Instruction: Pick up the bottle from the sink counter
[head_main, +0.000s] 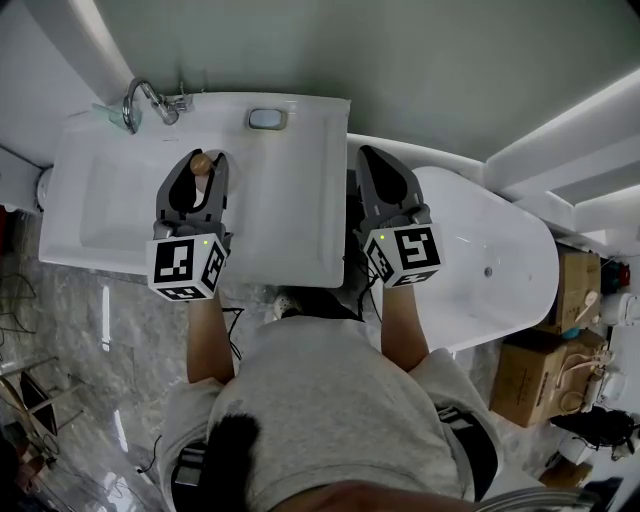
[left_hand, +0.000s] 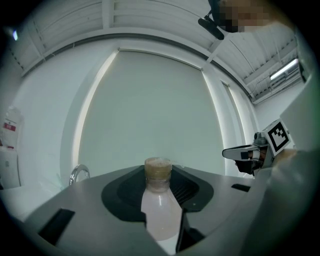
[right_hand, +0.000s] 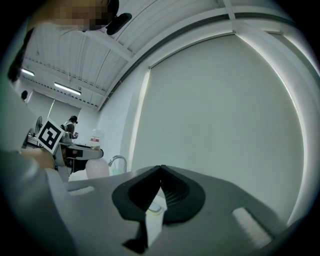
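Note:
A whitish bottle (left_hand: 160, 210) with a tan cap (head_main: 202, 163) sits lengthwise between the jaws of my left gripper (head_main: 203, 160), cap toward the fingertips. The left gripper (left_hand: 159, 187) is shut on it, and its dark pads press on both sides of the bottle's body. It hangs over the white sink counter (head_main: 290, 200). My right gripper (head_main: 368, 156) is beside it, over the counter's right edge, with its jaws (right_hand: 161, 169) shut and nothing in them. The right gripper view also shows the bottle (right_hand: 96, 168) at far left.
A chrome faucet (head_main: 140, 100) stands at the sink's back left, and a small oval dish (head_main: 267, 119) is at the back middle. A white bathtub (head_main: 490, 260) lies to the right, with cardboard boxes (head_main: 545, 370) beyond it. The person's torso fills the lower frame.

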